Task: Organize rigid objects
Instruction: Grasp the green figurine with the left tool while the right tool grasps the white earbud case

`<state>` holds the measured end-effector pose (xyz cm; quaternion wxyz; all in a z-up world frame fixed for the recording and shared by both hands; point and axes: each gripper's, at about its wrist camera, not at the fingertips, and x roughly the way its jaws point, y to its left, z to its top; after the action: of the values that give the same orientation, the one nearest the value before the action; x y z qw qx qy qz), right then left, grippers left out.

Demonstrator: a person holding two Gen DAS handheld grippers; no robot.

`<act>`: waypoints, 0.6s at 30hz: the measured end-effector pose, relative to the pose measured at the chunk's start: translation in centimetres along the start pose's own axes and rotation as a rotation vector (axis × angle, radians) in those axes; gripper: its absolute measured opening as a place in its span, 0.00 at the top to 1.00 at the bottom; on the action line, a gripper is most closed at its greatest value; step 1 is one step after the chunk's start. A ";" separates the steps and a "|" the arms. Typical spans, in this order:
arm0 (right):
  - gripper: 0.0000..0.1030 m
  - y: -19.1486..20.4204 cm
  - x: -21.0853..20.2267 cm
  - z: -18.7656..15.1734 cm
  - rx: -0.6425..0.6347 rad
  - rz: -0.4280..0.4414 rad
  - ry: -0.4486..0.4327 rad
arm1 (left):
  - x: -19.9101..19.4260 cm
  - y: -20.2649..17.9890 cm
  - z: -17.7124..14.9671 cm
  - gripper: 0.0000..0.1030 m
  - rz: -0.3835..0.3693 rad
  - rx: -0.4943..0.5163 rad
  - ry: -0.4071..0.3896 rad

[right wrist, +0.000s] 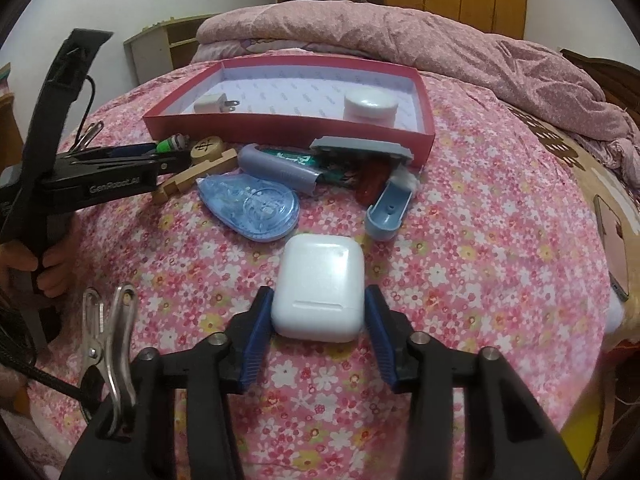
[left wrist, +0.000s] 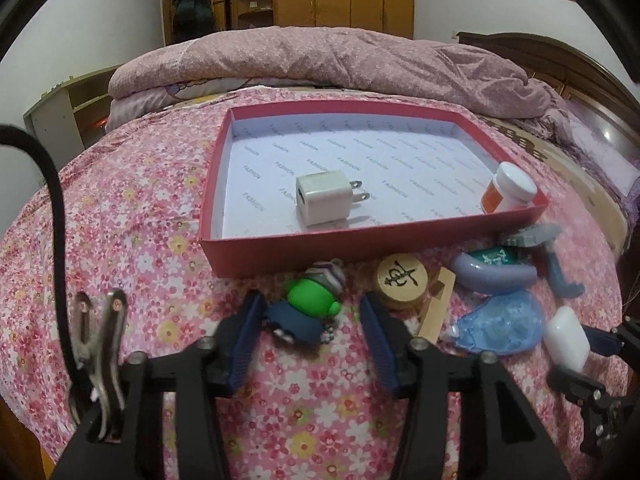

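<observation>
A red box [left wrist: 304,250] [right wrist: 280,130] with a white lining lies on the flowered bedspread; inside are a white USB charger [left wrist: 324,198] [right wrist: 212,103] and a white-capped orange jar [left wrist: 508,188] [right wrist: 370,105]. My left gripper [left wrist: 310,314] is open around a green and blue toy keychain [left wrist: 310,304], its pads on either side and not pressing it. My right gripper [right wrist: 318,312] stands at both sides of a white earbud case [right wrist: 320,288] that lies on the bed; I cannot tell whether its pads touch the case.
In front of the box lie a wooden chess piece [left wrist: 400,280], a wooden block [left wrist: 436,312], a blue correction tape [right wrist: 256,210], a lilac and green case [right wrist: 280,166], a grey-blue razor [right wrist: 388,204] and a red item [right wrist: 372,184]. A folded pink quilt [left wrist: 340,60] lies behind the box.
</observation>
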<state>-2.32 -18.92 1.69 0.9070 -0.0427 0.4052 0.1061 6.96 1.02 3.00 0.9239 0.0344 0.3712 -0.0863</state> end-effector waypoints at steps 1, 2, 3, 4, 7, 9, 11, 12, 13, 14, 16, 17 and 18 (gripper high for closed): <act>0.56 -0.1 0.0 0.1 0.006 0.002 0.002 | -0.1 0.0 0.0 0.59 -0.003 0.002 0.000; 0.56 -0.2 0.0 0.3 0.015 0.007 0.004 | -0.2 -0.1 0.0 0.61 -0.001 0.009 -0.001; 0.56 -0.3 0.1 0.4 0.020 0.010 0.005 | -0.3 -0.2 0.0 0.61 -0.001 0.015 -0.002; 0.56 -0.3 0.1 0.5 0.024 0.014 0.006 | -0.3 -0.3 0.0 0.61 -0.001 0.021 -0.002; 0.56 -0.6 0.2 0.6 0.030 0.039 0.007 | -0.5 -0.5 -0.2 0.61 -0.010 0.022 0.000; 0.56 -0.8 0.2 0.6 0.035 0.065 0.005 | -0.9 -0.4 -0.4 0.61 -0.028 0.012 0.004; 0.57 -0.9 0.2 0.7 0.036 0.089 0.000 | -1.3 -0.3 -0.5 0.61 -0.048 -0.003 0.013; 0.56 -0.9 0.2 0.6 0.036 0.096 -0.004 | -1.5 -0.2 -0.6 0.61 -0.054 -0.012 0.016; 0.57 -0.9 0.1 0.6 0.037 0.103 -0.008 | -1.7 -0.2 -0.6 0.61 -0.056 -0.020 0.019; 0.57 -1.0 0.1 0.6 0.040 0.115 -0.013 | -2.0 -0.1 -0.6 0.61 -0.059 -0.028 0.021; 0.57 -1.1 0.1 0.6 0.047 0.134 -0.021 | -2.4 0.1 -0.5 0.61 -0.062 -0.040 0.021; 0.57 -1.2 0.0 0.6 0.049 0.142 -0.027 | -2.7 0.2 -0.4 0.61 -0.063 -0.048 0.019; 0.57 -1.2 -0.1 0.7 0.049 0.148 -0.034 | -2.9 0.3 -0.2 0.61 -0.062 -0.053 0.015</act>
<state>-1.60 -20.00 2.25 0.9043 0.0112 0.3942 0.1637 4.79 1.76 4.86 0.9185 -0.0013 0.3813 -0.1048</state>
